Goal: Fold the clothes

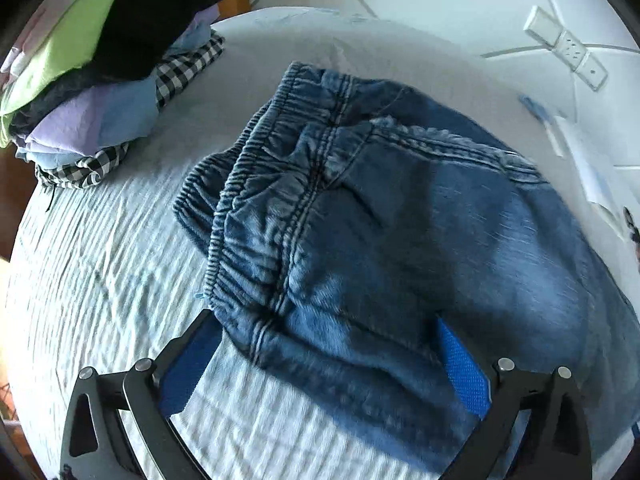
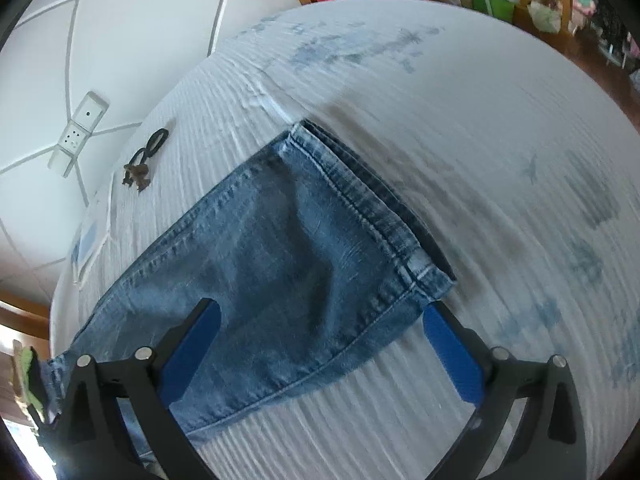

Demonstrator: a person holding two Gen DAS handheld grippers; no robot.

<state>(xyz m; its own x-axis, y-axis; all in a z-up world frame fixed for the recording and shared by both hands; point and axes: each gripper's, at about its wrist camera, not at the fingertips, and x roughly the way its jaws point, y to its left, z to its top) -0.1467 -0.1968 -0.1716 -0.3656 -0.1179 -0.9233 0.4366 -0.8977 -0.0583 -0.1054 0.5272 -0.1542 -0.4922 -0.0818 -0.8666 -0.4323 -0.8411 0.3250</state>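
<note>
A pair of blue denim jeans (image 1: pixel 380 240) lies on the bed's white ribbed cover (image 1: pixel 100 280). The left wrist view shows the elastic waistband end, bunched and wrinkled. My left gripper (image 1: pixel 324 320) is open, its blue pads on either side of the waistband's near edge. The right wrist view shows the jeans' leg end (image 2: pixel 288 264) with its stitched hem lying flat. My right gripper (image 2: pixel 320 316) is open, its blue-padded fingers (image 2: pixel 452 356) on either side of the leg, just above the cloth.
A pile of clothes (image 1: pixel 108 60), green, black, lilac and checked, sits at the bed's far left corner. A dark cord with keys (image 2: pixel 144 160) and papers (image 2: pixel 88 240) lie near the bed's edge. A white power strip (image 2: pixel 78 132) lies on the tiled floor.
</note>
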